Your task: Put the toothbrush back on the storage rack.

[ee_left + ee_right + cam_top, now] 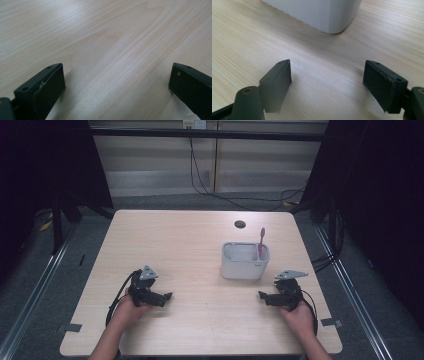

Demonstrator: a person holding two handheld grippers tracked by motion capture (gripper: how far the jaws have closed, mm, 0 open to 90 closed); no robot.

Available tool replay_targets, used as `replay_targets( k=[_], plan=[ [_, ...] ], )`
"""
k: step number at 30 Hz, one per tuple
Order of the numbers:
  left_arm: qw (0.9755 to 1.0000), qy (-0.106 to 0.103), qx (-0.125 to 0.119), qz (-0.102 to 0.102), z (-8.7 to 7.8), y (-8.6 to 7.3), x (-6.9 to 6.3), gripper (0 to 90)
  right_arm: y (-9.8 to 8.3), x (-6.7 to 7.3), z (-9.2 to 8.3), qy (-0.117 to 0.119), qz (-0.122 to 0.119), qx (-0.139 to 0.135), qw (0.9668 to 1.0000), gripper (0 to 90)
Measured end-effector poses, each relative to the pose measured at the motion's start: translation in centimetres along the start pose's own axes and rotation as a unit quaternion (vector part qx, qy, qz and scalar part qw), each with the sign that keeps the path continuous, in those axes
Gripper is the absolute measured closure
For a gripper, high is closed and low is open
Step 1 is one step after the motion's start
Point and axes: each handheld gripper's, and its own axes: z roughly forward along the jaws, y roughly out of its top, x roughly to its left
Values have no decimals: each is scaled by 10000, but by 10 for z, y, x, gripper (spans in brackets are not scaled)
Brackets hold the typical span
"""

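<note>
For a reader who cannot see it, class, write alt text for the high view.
A white plastic compartment holder stands right of centre on a light wooden table, with a pink toothbrush upright in its right-hand slot. At the near edge, a person's hands rest on the table, holding the black left gripper and right gripper, both empty.

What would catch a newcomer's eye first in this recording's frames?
Most striking is the pink toothbrush standing upright in the right-hand compartment of a white holder, right of centre on the pale wooden table. Next come the two black claws resting low near the table's front edge: the left claw and the right claw, tips turned toward each other, both open with nothing between their jaws. The right claw lies nearest the holder.
</note>
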Motion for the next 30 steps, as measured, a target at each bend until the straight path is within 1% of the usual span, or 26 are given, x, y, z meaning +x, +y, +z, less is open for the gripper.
replay_targets(
  k=[5, 9, 12, 17, 19, 22, 25, 30],
  plan=[
    [10000, 9, 9, 29, 0, 0, 0, 1, -1, 1, 0, -20, 16, -4, 10000, 218],
    [10000, -6, -9, -2, 0, 0, 0, 1, -2, 2, 1, -47, -70, -30, 10000, 198],
    [10000, -11, -10, -6, 0, 0, 0, 1, -2, 2, 1, -24, -49, -51, 10000, 191],
    [10000, -3, -1, 1, 0, 0, 0, 1, -4, 0, 1, 7, -121, -128, 9998, 189],
    [10000, -7, -3, -3, 0, -1, 0, 1, -5, 0, 1, 39, -114, -147, 9998, 188],
    [10000, -9, -3, -3, 0, -1, 0, 1, -7, -1, 1, 59, -172, -252, 9995, 187],
    [10000, -10, -5, -1, 0, -1, 0, 1, -9, -1, 1, 68, -168, -312, 9993, 186],
    [10000, -7, -7, -2, 0, -1, 0, 1, -9, -1, 1, 39, -164, -300, 9994, 177]
  ],
)
